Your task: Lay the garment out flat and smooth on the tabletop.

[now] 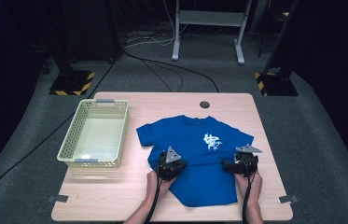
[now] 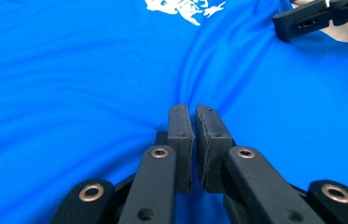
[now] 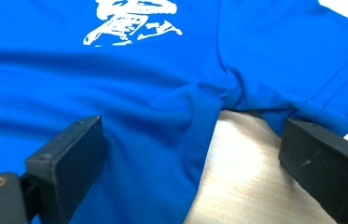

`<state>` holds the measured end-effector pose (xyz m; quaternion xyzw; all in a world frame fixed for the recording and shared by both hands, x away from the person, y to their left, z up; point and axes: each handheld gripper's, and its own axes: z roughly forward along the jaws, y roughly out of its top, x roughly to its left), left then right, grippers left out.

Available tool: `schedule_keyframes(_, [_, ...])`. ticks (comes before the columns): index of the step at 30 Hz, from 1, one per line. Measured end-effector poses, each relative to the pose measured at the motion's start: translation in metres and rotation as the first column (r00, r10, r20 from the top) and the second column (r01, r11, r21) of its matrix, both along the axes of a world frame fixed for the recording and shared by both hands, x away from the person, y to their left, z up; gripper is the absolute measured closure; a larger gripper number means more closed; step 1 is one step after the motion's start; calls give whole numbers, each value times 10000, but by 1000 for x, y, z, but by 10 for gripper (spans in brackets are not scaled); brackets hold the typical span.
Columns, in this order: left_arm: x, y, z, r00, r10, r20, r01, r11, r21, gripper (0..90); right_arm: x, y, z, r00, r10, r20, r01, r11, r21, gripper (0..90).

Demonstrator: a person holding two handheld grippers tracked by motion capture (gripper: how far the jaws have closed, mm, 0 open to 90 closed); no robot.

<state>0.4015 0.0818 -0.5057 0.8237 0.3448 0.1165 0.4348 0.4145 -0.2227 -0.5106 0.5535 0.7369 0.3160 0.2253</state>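
Observation:
A blue T-shirt (image 1: 195, 154) with a white print (image 1: 212, 141) lies flat on the wooden table (image 1: 115, 196), collar toward the far side. My left gripper (image 1: 176, 164) rests on the shirt's left middle part. In the left gripper view the left gripper (image 2: 193, 112) is shut, and folds of the blue cloth (image 2: 69, 70) run into its tips. My right gripper (image 1: 240, 161) is at the shirt's right side, below the sleeve. In the right gripper view the right gripper (image 3: 192, 130) stands open, one jaw over the cloth (image 3: 162, 70) and the other over bare wood beside the sleeve hem (image 3: 325, 112).
A pale green perforated basket (image 1: 69, 140) stands on the table's left part with nothing in it. A round cable hole (image 1: 204, 104) is near the far edge. Bare wood lies in front of the basket. The other gripper (image 2: 311, 16) shows at the top right of the left gripper view.

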Motion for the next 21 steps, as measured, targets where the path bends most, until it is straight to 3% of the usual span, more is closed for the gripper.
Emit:
schedule_keyframes(6, [-2, 6, 3, 10000, 89, 1, -89, 9999, -106, 856, 0, 0, 0, 10000, 6, -11, -6, 10000, -1, 64])
schedule_keyframes(21, [-15, 18, 19, 9996, -35, 274, 28, 9997, 249, 856, 0, 0, 0, 10000, 46, 16, -46, 10000, 20, 78])
